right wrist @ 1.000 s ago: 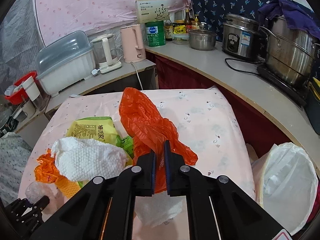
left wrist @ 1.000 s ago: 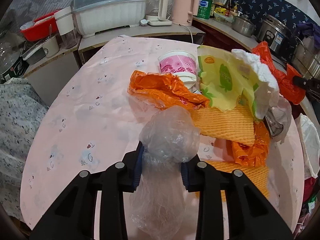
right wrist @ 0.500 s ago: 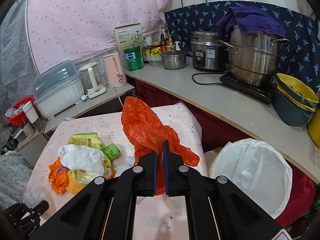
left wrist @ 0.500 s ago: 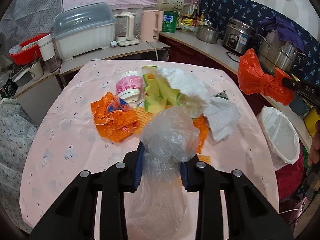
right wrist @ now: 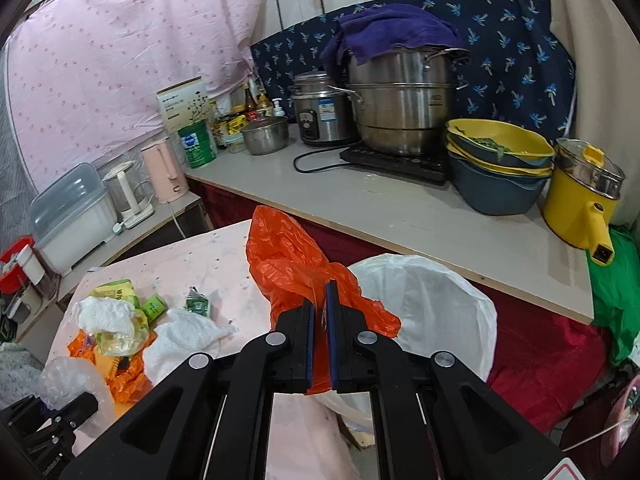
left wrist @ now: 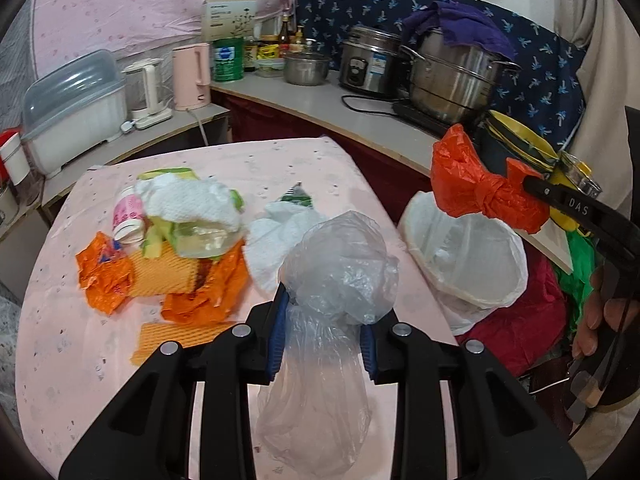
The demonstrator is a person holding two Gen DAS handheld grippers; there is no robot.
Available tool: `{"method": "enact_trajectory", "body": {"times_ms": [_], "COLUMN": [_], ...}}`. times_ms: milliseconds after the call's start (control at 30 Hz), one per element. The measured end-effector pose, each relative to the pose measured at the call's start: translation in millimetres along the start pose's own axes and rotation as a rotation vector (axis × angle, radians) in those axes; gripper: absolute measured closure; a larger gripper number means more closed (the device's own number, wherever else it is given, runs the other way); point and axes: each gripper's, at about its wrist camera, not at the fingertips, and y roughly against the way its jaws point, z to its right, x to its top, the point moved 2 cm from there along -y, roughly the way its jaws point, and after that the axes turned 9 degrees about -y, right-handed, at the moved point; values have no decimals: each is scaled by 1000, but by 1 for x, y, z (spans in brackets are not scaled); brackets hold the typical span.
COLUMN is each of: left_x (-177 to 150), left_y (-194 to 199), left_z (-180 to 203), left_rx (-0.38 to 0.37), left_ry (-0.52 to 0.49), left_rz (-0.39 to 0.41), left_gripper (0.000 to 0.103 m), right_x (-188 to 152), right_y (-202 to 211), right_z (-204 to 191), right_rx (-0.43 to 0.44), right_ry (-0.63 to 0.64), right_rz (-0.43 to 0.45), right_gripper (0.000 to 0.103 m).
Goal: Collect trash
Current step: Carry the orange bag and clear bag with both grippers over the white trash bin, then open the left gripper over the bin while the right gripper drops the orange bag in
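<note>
My left gripper (left wrist: pixel 323 312) is shut on a crumpled clear plastic bag (left wrist: pixel 340 264) and holds it above the near right part of the pink table (left wrist: pixel 80 344). My right gripper (right wrist: pixel 320 300) is shut on an orange plastic bag (right wrist: pixel 288 264), held above the white-lined trash bin (right wrist: pixel 440 320). The bin (left wrist: pixel 468 256) stands by the table's right edge, and the orange bag (left wrist: pixel 472 184) hangs over it. A pile of trash lies on the table: a white paper towel (left wrist: pixel 188 200), orange wrappers (left wrist: pixel 104 272), orange foam mesh (left wrist: pixel 168 276) and a pink paper cup (left wrist: pixel 128 216).
A counter (right wrist: pixel 400 216) runs behind the table and bin with steel pots (right wrist: pixel 400 96), a rice cooker (right wrist: pixel 316 112), stacked yellow and grey bowls (right wrist: pixel 500 160) and a yellow pot (right wrist: pixel 580 200). A pink kettle (left wrist: pixel 192 76) and a dish box (left wrist: pixel 72 108) stand at the back left.
Both grippers have risen and swung right toward the bin, each keeping its bag. The orange bag has moved from over the table to over the bin.
</note>
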Motion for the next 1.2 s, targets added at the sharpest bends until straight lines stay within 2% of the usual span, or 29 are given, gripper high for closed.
{"method": "enact_trajectory", "body": {"times_ms": [300, 533, 900, 967, 1100, 1200], "left_x": [40, 62, 72, 73, 74, 75], "left_y": [-33, -67, -123, -130, -136, -137], "left_z": [82, 136, 173, 174, 173, 170], "left_rx": [-167, -250, -262, -258, -240, -240], "left_ry": [-102, -166, -229, -232, -220, -217], "left_rz": [9, -7, -63, -71, -57, -55], "left_gripper": [74, 73, 69, 66, 45, 44], "right_x": [-1, -7, -10, -9, -10, -9], "right_y": [7, 1, -14, -17, -24, -30], "right_z": [77, 112, 135, 136, 134, 131], "right_rx": [-93, -131, -153, -152, -148, -140], "right_ry": [-98, -149, -185, -188, -187, -184], "right_rz": [10, -2, -25, -30, -39, -45], "right_gripper": [98, 98, 98, 98, 97, 95]}}
